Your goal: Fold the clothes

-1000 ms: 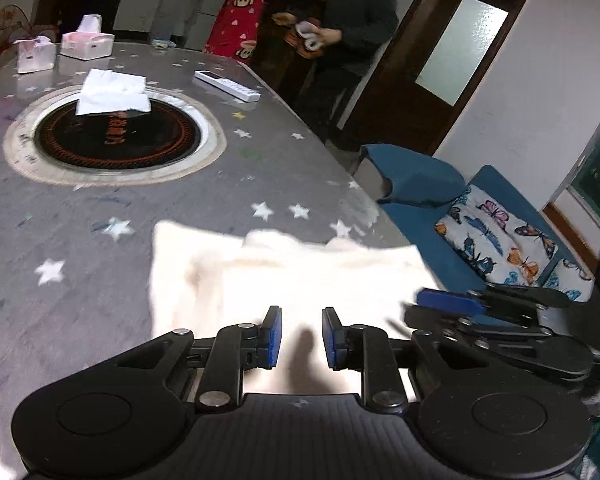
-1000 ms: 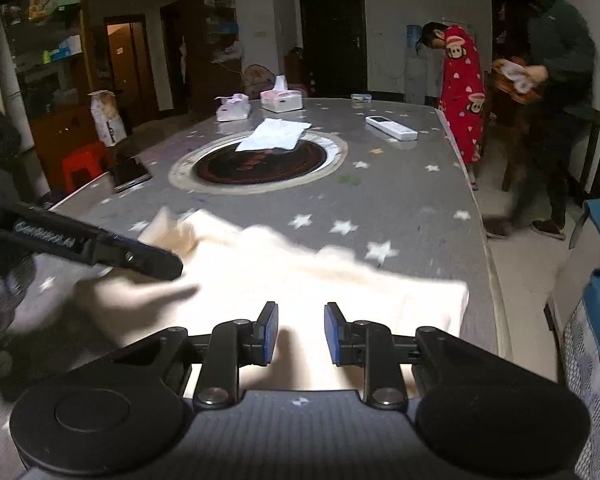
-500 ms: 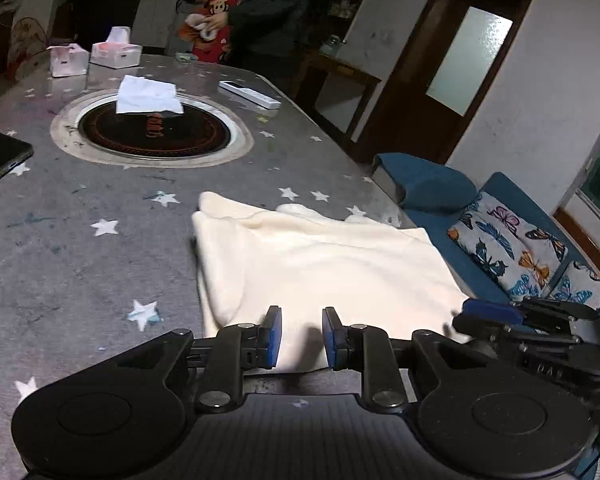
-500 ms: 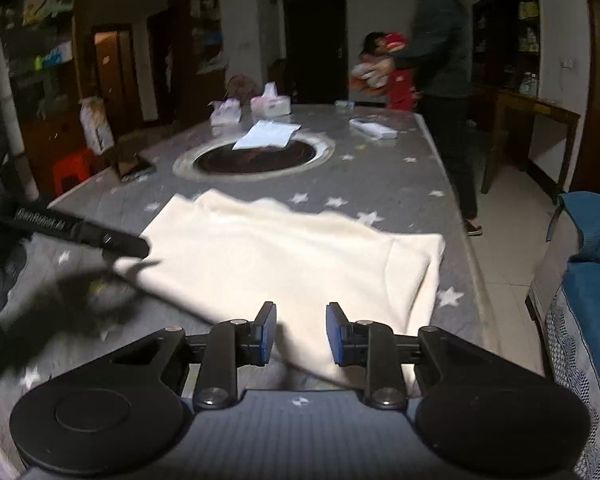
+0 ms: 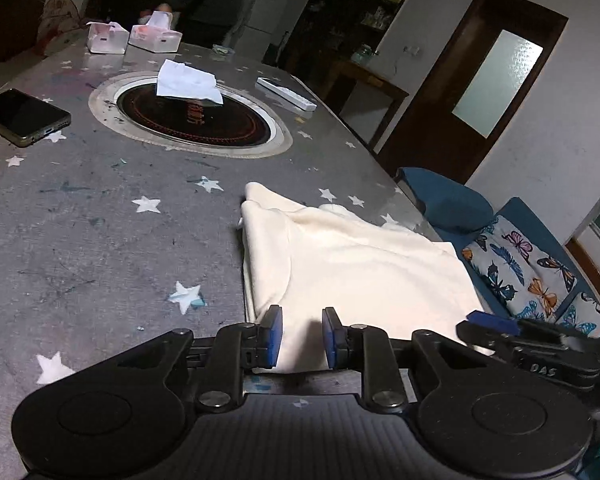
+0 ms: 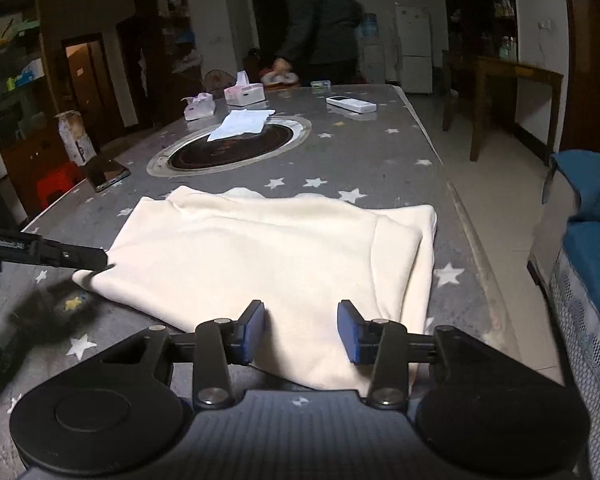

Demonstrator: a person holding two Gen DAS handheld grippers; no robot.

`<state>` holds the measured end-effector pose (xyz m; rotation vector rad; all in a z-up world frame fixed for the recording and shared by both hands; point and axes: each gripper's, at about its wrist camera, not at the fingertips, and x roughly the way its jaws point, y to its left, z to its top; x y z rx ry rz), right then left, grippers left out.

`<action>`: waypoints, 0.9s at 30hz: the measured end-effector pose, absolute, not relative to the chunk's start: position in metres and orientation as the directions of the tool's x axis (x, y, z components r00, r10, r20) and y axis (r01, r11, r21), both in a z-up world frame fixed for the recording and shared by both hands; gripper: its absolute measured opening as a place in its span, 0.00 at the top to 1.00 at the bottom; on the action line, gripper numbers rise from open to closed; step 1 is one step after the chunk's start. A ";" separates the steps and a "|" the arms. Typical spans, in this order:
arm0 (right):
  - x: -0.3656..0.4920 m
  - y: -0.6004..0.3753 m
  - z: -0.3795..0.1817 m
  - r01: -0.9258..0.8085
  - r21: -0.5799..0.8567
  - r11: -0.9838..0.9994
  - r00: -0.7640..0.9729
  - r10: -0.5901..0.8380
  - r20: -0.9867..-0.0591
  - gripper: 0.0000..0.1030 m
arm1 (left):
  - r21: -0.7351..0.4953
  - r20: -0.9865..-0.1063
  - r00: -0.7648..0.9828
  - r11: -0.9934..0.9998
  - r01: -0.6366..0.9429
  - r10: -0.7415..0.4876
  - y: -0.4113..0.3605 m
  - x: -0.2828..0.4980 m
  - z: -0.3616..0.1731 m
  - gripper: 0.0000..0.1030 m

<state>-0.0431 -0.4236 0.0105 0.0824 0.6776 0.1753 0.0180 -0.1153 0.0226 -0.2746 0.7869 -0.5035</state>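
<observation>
Left wrist view, L to R: dark phone (image 5: 22, 117) flat near table edge, two pink tissue boxes (image 5: 134, 36) far back, white tissue (image 5: 188, 83) on round black cooktop (image 5: 192, 120), white remote (image 5: 286, 94), then brown door w/ frosted glass (image 5: 496, 80), blue sofa w/ butterfly pillow (image 5: 520, 264). Only this view gives sofa pillow & glass door.

Cream folded cloth (image 5: 352, 268) flat on table, close to R edge, near end just in front of left gripper (image 5: 302, 336). Pads a bit apart, nothing pinched; cloth edge under the gap, can't tell if touching. Right gripper (image 5: 496, 322) pokes in at far R.

Right wrist view, L to R: left gripper tip at cloth's L corner (image 6: 96, 276), can't tell if gripping. Wood cabinet (image 6: 100, 60), red stool (image 6: 56, 184), a person in dark top (image 6: 320, 28) at far end, white fridge (image 6: 414, 48), wood side table (image 6: 512, 80). Only here: stool, fridge, whole cloth w/ sleeve folded over R side.

Right gripper's pads spreading, wide gap, not pressing cloth; cloth lying between & below.

Gray table (image 6: 380, 152) w/ white stars. Dim room, pale tile floor (image 6: 512, 184).
</observation>
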 end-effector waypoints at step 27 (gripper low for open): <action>-0.116 -0.367 0.025 -0.177 0.104 0.979 0.819 0.205 -0.537 0.00 | -0.265 -0.630 0.692 0.935 0.236 -0.353 -0.092 -0.075 0.031 0.07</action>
